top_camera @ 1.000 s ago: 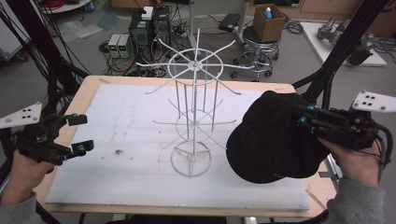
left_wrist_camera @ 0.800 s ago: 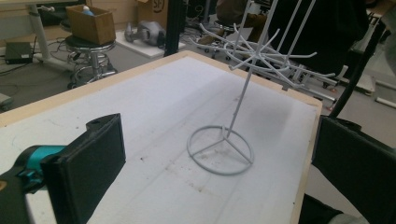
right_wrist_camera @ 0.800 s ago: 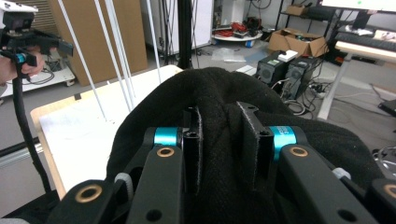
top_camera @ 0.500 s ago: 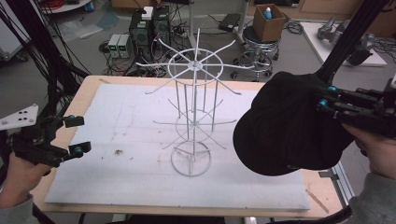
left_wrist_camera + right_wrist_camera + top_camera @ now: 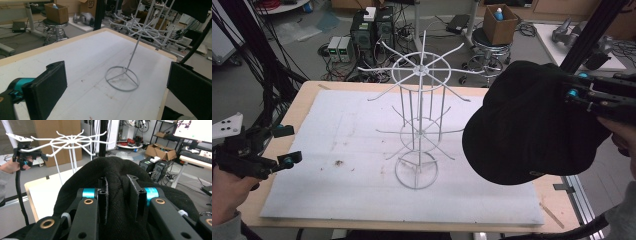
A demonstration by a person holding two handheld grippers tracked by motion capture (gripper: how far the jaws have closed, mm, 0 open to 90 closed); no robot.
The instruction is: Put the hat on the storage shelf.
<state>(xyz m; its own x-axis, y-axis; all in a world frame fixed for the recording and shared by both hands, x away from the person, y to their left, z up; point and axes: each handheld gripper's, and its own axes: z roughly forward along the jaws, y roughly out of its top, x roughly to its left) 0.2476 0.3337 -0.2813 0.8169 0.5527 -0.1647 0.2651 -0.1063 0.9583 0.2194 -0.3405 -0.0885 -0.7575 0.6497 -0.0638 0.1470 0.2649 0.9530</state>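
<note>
From my station I see the right gripper with its jaws clenched on a fold of the black fabric cap, which hangs in the air above the right edge of the tabletop, its brim drooping toward me and clear of the surface. In the right gripper view the two black jaws pinch a ridge of the cap's cloth between them, and the cap's crown bulges just beyond. The white wire hat stand rises upright from its round base in the middle of the white foam mat; its top ring of radiating hooks sits just left of the cap, not touching it. The left gripper hovers over the near left corner of the mat, well apart from the stand, with its jaws released and nothing between them; in the left gripper view they stand wide, framing the stand's round base.
</note>
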